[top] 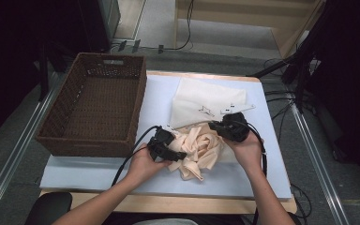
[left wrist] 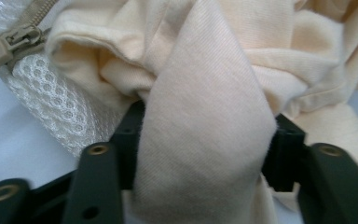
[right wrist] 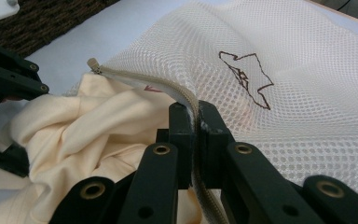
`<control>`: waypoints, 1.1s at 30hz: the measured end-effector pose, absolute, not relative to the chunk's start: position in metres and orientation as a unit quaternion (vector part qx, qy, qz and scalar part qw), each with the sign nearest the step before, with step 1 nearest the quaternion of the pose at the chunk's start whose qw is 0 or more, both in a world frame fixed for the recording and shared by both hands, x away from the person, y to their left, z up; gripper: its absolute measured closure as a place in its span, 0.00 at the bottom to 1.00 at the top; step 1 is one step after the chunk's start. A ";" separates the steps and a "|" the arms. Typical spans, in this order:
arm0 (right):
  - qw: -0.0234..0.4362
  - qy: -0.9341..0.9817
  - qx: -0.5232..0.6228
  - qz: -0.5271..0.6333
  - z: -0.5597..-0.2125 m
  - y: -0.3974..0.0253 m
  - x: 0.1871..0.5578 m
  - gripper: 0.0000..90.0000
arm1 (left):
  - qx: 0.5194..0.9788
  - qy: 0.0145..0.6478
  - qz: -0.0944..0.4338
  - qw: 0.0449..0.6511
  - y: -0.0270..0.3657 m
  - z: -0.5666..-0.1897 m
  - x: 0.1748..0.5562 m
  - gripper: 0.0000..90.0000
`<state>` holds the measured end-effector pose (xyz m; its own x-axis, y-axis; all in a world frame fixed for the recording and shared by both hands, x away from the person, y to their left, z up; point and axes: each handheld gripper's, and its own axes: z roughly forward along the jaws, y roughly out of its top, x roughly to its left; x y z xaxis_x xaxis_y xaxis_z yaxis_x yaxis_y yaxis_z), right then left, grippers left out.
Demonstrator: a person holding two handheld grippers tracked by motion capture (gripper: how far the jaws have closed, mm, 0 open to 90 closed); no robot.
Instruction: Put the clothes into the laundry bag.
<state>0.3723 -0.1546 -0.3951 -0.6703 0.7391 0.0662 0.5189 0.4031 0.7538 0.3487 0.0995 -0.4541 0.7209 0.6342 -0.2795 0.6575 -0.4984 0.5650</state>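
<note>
The cream garment (top: 198,149) lay bunched near the desk's (top: 243,180) front edge, at the mesh laundry bag's (top: 201,101) mouth. The left tongs (left wrist: 200,154) clenched a fold of it; the right tongs (right wrist: 192,128) pinched the bag's zipper edge (right wrist: 168,88). A wicker basket (top: 93,108) stood at the left edge.

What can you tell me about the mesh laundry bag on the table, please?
The mesh laundry bag is cream-white netting with a fine honeycomb weave, a beige zipper along its open edge and a dark outlined emblem stitched on one face. It lies mostly flat on the white table cover, right of the wicker basket. The right tongs pinch its zipper edge, lifting it. The peach garment, gripped by the left tongs, bunches at its mouth.
</note>
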 end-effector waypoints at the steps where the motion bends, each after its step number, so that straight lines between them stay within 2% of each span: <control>1: 0.139 0.826 0.380 0.392 -0.395 -0.154 0.372 0.97 | 0.866 0.371 -0.018 0.336 0.100 -0.454 0.349 0.59; 4: 0.139 0.827 0.378 0.392 -0.396 -0.153 0.373 0.97 | 0.867 0.367 -0.025 0.336 0.099 -0.452 0.350 0.70; 7: 0.138 0.828 0.376 0.393 -0.395 -0.152 0.372 0.97 | 0.869 0.364 -0.032 0.334 0.096 -0.446 0.352 0.74; 24: 0.134 0.825 0.367 0.408 -0.389 -0.150 0.368 0.97 | 0.867 0.351 -0.014 0.354 0.070 -0.410 0.365 0.75; 33: 0.134 0.823 0.366 0.413 -0.387 -0.150 0.367 0.97 | 0.872 0.344 -0.011 0.349 0.050 -0.414 0.373 0.75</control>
